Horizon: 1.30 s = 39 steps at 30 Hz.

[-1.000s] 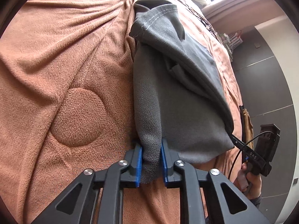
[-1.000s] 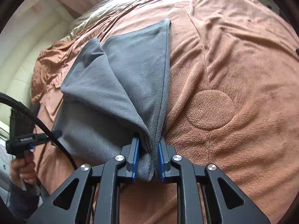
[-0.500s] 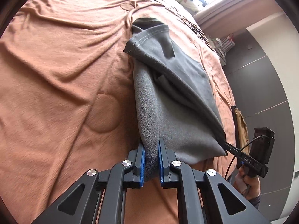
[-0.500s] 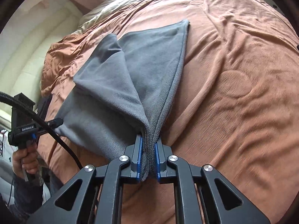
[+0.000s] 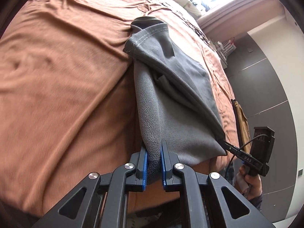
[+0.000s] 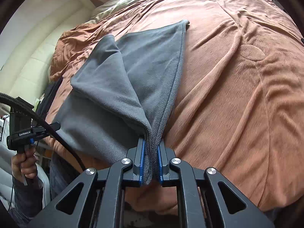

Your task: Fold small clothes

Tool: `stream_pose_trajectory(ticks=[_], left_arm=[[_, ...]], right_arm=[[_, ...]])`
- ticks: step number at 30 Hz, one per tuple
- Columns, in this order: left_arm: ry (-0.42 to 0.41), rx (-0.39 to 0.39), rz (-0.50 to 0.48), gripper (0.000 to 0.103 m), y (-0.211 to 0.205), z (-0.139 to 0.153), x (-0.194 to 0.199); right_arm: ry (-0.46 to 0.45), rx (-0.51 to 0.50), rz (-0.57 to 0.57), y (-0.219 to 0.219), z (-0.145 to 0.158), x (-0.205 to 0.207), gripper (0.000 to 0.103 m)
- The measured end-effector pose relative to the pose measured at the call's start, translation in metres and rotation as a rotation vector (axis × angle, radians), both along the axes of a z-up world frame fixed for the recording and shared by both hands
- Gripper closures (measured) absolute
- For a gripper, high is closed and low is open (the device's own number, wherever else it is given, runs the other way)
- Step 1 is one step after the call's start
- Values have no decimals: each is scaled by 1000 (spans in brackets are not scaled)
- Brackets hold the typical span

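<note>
Both tongs, left gripper (image 5: 153,163) and right gripper (image 6: 151,163), are clamped on the grey garment (image 5: 171,98). Keep the edge taut and lay it evenly on the blanket (image 5: 66,76).

Grey garment (image 5: 171,102) in left tongs (image 5: 153,163)
</note>
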<state>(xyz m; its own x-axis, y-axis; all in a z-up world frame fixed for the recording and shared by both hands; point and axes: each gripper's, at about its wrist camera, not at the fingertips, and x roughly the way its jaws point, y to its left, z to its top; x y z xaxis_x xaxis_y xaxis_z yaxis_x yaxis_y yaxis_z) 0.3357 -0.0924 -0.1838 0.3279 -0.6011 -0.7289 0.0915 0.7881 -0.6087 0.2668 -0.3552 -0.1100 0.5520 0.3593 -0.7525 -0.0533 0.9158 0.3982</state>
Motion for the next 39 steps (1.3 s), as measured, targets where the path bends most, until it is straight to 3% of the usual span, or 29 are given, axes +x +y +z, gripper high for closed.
stream_pose_trajectory(ticks=[7, 11, 20, 22, 23, 25, 32, 39], left_arm=[[-25, -26, 13, 91, 7, 1, -31], [-43, -32, 18, 89, 4, -1, -28], [-65, -11, 62, 77, 14, -8, -20], [-89, -18, 87, 73, 21, -7, -20], [-105, -20, 102, 65, 24, -5, -20], [-124, -22, 125, 54, 29, -5, -24], [-163, -23, 143, 50, 45, 0, -32], [-205, -9, 181, 47, 69, 11, -38]], right_arm=[[-26, -64, 32, 11, 3, -14, 94], [-32, -90, -2, 12, 10, -20, 93], [-111, -280, -9, 41, 64, -37, 91], [-120, -306, 11, 52, 70, -35, 80], [-127, -330, 27, 63, 75, -31, 72], [-147, -372, 51, 78, 78, -28, 42], [-159, -455, 210, 155, 72, 3, 41], [-164, -541, 351, 205, 52, 34, 41]])
